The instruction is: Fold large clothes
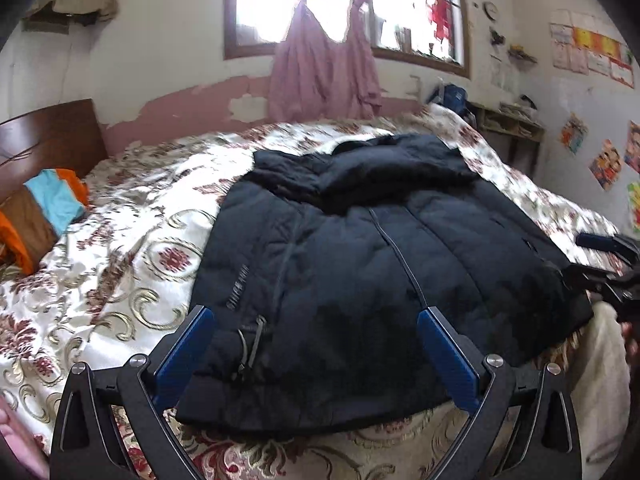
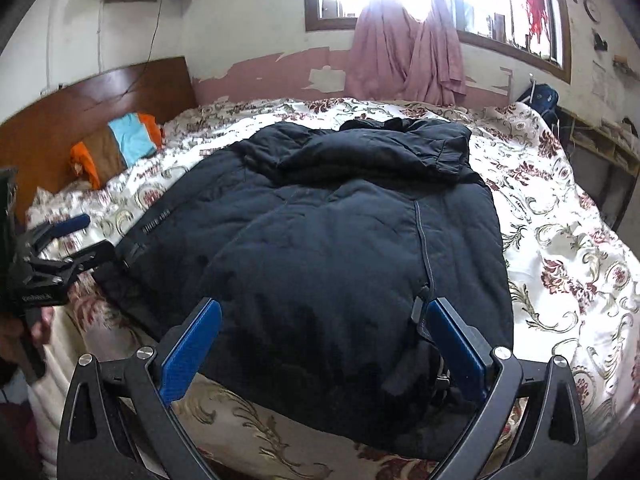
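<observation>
A large dark navy padded jacket [image 1: 360, 248] lies on the bed, its sleeves folded in over the body and its hood at the far end; it also shows in the right wrist view [image 2: 328, 240]. My left gripper [image 1: 314, 320] is open, its blue fingers [image 1: 184, 348] spread above the jacket's near hem, holding nothing. My right gripper [image 2: 320, 316] is open over the hem's right part, empty. The right gripper also shows at the right edge of the left wrist view [image 1: 608, 256], and the left gripper at the left edge of the right wrist view [image 2: 76, 236].
The bed has a white floral quilt [image 1: 132, 240] and a wooden headboard [image 1: 48, 136]. An orange, brown and blue pillow [image 1: 44, 208] lies at the head. Pink curtains [image 1: 324, 72] hang at the window. A desk [image 1: 512, 128] stands by the far wall.
</observation>
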Available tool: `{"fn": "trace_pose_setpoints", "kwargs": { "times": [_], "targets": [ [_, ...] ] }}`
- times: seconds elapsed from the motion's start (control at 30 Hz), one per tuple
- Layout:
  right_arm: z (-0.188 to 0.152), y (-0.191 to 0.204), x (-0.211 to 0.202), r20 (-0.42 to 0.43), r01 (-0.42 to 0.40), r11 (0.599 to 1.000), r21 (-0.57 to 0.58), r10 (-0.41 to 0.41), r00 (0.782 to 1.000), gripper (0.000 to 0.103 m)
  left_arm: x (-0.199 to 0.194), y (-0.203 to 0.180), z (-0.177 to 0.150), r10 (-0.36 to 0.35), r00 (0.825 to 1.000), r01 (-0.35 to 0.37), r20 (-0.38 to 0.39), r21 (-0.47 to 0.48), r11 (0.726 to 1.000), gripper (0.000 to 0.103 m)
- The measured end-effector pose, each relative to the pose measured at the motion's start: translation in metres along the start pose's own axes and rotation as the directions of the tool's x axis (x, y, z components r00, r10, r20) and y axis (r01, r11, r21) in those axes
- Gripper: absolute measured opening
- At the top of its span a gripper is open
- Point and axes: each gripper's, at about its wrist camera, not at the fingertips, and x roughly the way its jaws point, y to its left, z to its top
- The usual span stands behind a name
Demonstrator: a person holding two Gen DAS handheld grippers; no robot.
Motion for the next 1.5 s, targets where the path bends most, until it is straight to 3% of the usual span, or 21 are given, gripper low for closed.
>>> {"fn": "trace_pose_setpoints", "kwargs": {
  "times": [0.2,0.43,0.63,0.77,1.03,1.13,1.33,1.5],
  "targets": [
    [-0.010,0.003,0.006,-0.029,0.018,0.999,-0.042,-0.020,0.999,0.100,0.007,-0.001,-0.021,-0.072,0.995,0.078,-0.071,0.086,0.993,0.102],
    [-0.025,0.007,0.013,-0.082,0.006,0.996,-0.085,-0.013,0.997,0.100,0.013,-0.010,-0.051,-0.057,0.992,0.083,-0.111,0.244,0.966,0.102],
    [-0.034,0.007,0.020,-0.111,-0.015,0.997,-0.080,0.006,0.994,0.101,0.030,-0.026,-0.081,0.065,0.988,-0.004,-0.141,0.398,0.917,0.102],
    [-0.038,0.007,0.027,-0.133,-0.019,0.997,-0.068,0.010,0.991,0.100,0.043,-0.033,-0.091,0.147,0.980,-0.073,-0.134,0.445,0.893,0.102],
    [-0.047,0.015,0.033,-0.140,0.032,0.989,-0.147,-0.053,0.989,0.100,0.051,-0.035,-0.095,0.213,0.967,-0.127,-0.139,0.462,0.878,0.102],
    [-0.056,0.025,0.038,-0.144,0.083,0.966,-0.244,-0.121,0.982,0.100,0.049,-0.033,-0.095,0.219,0.967,-0.137,-0.131,0.456,0.880,0.102],
    [-0.078,0.051,0.045,-0.092,0.201,0.857,-0.474,-0.276,0.957,0.100,0.052,-0.030,-0.094,0.226,0.966,-0.145,-0.126,0.461,0.876,0.102],
    [-0.085,0.063,0.052,-0.058,0.268,0.802,-0.534,-0.350,0.935,0.100,0.054,-0.029,-0.093,0.228,0.966,-0.148,-0.123,0.458,0.876,0.102]
  ]
}}
